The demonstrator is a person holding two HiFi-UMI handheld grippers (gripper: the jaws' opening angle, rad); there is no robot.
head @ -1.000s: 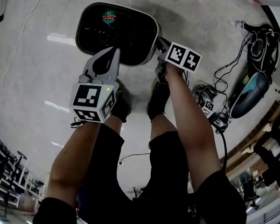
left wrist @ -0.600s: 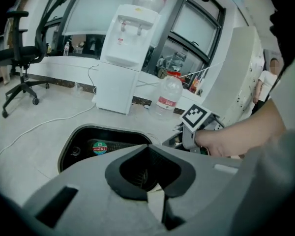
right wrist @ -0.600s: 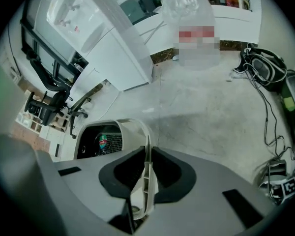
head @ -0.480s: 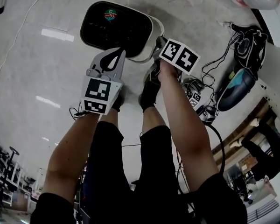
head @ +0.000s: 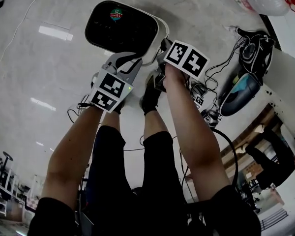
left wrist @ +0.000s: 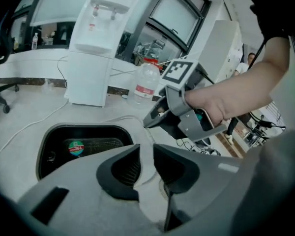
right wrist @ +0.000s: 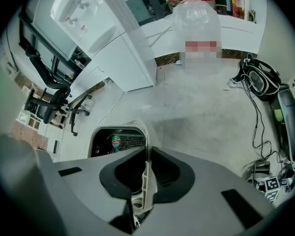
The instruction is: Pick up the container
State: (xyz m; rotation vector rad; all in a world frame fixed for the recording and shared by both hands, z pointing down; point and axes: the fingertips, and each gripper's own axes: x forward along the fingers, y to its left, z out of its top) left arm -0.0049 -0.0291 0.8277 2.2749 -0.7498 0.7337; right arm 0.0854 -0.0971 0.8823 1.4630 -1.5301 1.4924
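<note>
The container (head: pixel 123 28) is a white rounded bin with a black inside and a round green and red sticker on its bottom; it is in front of the person's feet. My right gripper (head: pixel 162 47) is shut on its near right rim, and the thin white rim (right wrist: pixel 146 176) stands pinched between the pads. My left gripper (head: pixel 132 60) is at the near rim beside it. Its jaws are opening, with a narrow gap between the pads (left wrist: pixel 123 168) and the white rim (left wrist: pixel 146 146) in that gap, untouched. From the left gripper view I also see the right gripper (left wrist: pixel 155 119).
A white water dispenser (left wrist: pixel 96 48) stands against the far wall, with a big clear water bottle (right wrist: pixel 196 28) on the floor near it. Cables and dark devices (head: pixel 246 73) lie to the right. Office chairs (right wrist: pixel 49 107) stand far left. The person's shoes (head: pixel 150 95) are just behind the container.
The left gripper has swung to the right and its jaws have parted slightly at the rim. The container sits a little higher and further right in the head view. The right gripper keeps its grip.
</note>
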